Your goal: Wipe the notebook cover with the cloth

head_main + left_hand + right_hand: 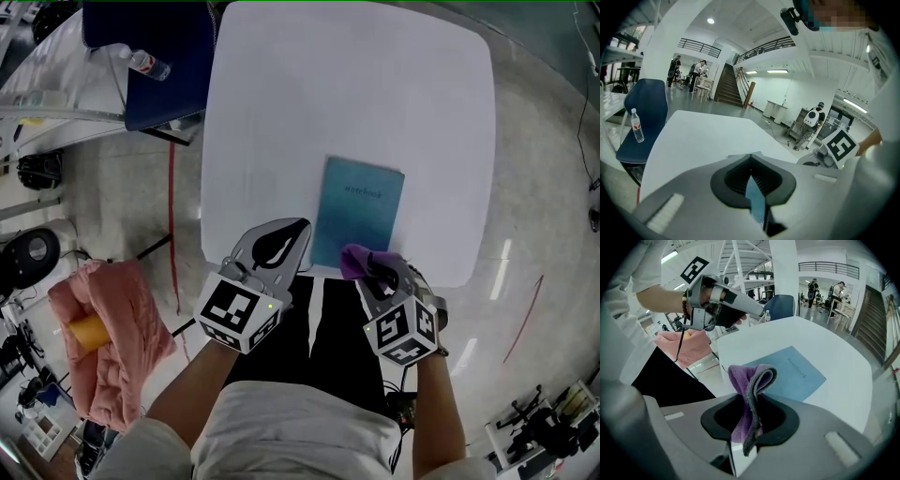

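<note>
A blue notebook point(361, 211) lies closed on the white table point(356, 94), close to the near edge. My right gripper point(370, 264) hovers over the notebook's near corner, shut on a folded purple cloth point(353, 260). In the right gripper view the cloth point(749, 380) sticks up from between the jaws, with the notebook point(794, 373) just beyond it. My left gripper point(302, 227) is shut with nothing in it, its tips beside the notebook's left edge. It also shows in the right gripper view, held up at the left point(723, 300).
A dark blue chair point(159, 47) with a water bottle point(150, 66) on its seat stands at the table's far left corner. A pink bundle point(108, 337) with an orange object lies to my left, below table height. The person's dark trousers point(319, 328) are right under the grippers.
</note>
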